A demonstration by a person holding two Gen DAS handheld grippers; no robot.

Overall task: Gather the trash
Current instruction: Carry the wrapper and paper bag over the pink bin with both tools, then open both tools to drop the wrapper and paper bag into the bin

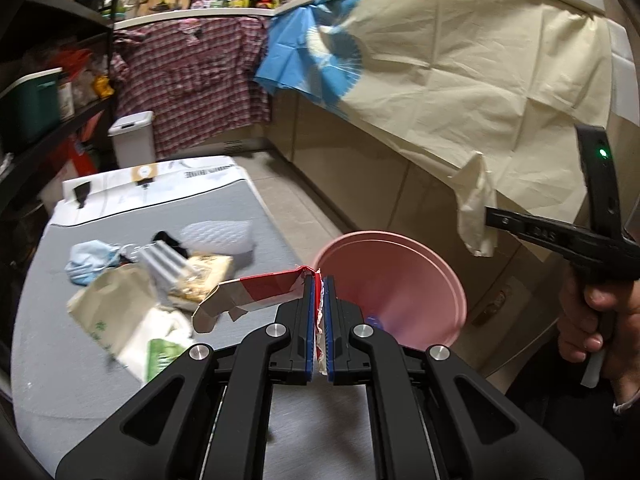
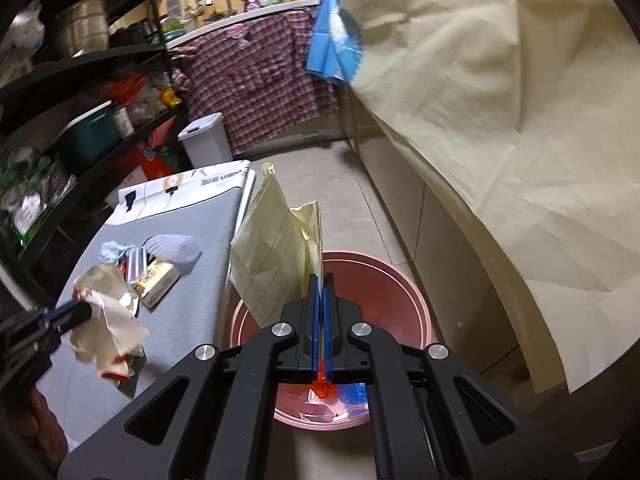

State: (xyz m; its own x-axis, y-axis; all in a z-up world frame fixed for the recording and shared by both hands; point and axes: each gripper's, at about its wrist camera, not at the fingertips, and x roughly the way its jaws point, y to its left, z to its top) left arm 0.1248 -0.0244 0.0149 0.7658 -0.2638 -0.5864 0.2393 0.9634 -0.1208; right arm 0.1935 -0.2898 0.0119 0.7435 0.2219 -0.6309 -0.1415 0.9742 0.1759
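Observation:
My left gripper (image 1: 319, 280) is shut on a torn red-and-white carton scrap (image 1: 256, 292), held over the right edge of the grey table (image 1: 60, 320) beside the pink bin (image 1: 420, 272). In the right wrist view the left gripper (image 2: 86, 310) shows at the left edge with the crumpled scrap (image 2: 108, 332) hanging from it. My right gripper (image 2: 321, 280) is shut on a sheet of yellow lined paper (image 2: 272, 248) above the pink bin (image 2: 400, 280), which holds red and blue plastic bits (image 2: 322, 390). A hand grips the right gripper (image 1: 490, 216) at the right edge of the left wrist view.
On the table lies a pile of trash: a blue face mask (image 1: 90, 260), a snack packet (image 1: 204, 276), a paper bag with green print (image 1: 132, 320). A cream cloth (image 1: 460, 80) hangs over the counter on the right. Black shelves (image 2: 80, 112) and a white lidded bin (image 1: 134, 142) stand behind.

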